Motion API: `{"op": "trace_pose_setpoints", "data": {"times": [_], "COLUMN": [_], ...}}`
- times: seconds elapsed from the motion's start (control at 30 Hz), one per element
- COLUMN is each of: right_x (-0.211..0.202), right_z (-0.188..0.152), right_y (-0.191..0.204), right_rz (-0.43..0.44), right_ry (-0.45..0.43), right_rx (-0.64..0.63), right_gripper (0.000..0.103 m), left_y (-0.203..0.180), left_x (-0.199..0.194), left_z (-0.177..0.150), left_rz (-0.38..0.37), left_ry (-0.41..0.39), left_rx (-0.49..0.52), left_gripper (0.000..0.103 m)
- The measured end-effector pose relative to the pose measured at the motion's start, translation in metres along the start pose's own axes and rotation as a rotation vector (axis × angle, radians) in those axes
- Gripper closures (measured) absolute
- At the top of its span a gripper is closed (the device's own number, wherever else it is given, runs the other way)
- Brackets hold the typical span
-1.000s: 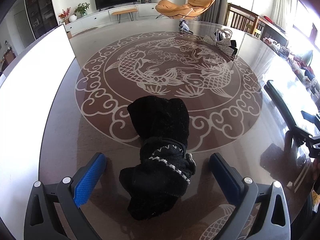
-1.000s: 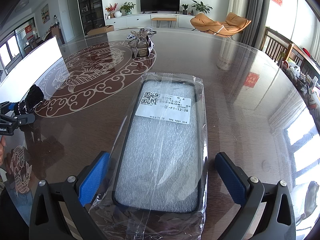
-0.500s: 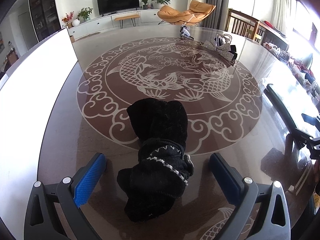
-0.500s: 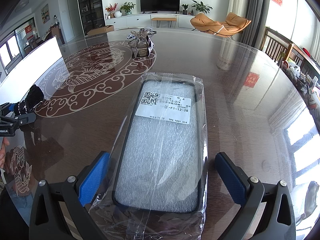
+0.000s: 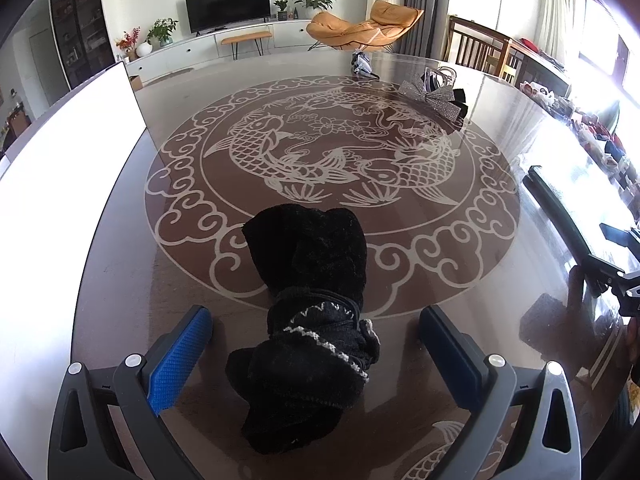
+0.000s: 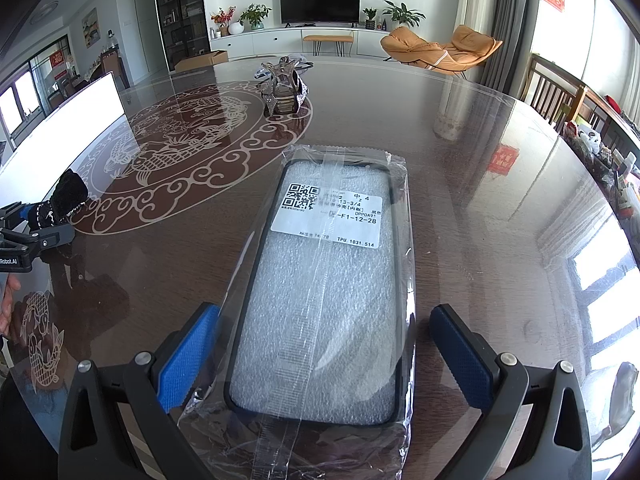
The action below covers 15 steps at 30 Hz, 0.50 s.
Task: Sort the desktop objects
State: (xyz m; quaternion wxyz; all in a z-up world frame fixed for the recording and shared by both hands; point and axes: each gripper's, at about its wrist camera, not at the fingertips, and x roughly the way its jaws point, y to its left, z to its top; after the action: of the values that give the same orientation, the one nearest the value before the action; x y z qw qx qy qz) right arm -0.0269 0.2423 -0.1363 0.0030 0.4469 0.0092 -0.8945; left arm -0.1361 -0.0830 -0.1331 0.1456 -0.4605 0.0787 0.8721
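Observation:
A black knitted glove with white stitching lies on the glass table between the fingers of my left gripper, which is open around it without touching. A phone case in a clear plastic bag with a white label lies between the fingers of my right gripper, which is open; the left pad is at the bag's edge. The glove and left gripper also show at the far left of the right wrist view.
A rhinestone bow hair clip lies at the far side of the fish-pattern table; it also shows in the right wrist view. A small silvery object sits near the far edge. A white board lies along the left.
The left gripper has tilted or shifted slightly, so the far room sits lower in view. The glove and phone case have not moved. The right gripper is still.

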Motion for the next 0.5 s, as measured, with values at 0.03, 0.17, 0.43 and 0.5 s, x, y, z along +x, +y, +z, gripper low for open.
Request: {"op": "trace_pose_setpoints", "data": {"times": [0.03,0.17,0.43,0.5], "right_x": [0.0,0.0,0.001,0.004], "right_z": [0.0,0.0,0.005,0.011], "right_y": [0.0,0.0,0.001,0.001], "right_rz": [0.0,0.0,0.027,0.043], "right_ry": [0.0,0.0,0.055,0.109], "right_rx": [0.0,0.0,-0.036,-0.061], "right_gripper": [0.0,0.0,0.0,0.0], "left_y": [0.0,-0.003,-0.005,-0.005], "left_x": [0.0,0.002,0.007,0.009], "left_z": [0.001,0.003,0.011,0.013], "left_rz": [-0.002,0.009,-0.021,-0.026], "left_ry": [0.006,0.039,0.11,0.102], "left_rx": [0.002,-0.014,0.033,0.04], "left_gripper": [0.0,0.0,0.0,0.0]}}
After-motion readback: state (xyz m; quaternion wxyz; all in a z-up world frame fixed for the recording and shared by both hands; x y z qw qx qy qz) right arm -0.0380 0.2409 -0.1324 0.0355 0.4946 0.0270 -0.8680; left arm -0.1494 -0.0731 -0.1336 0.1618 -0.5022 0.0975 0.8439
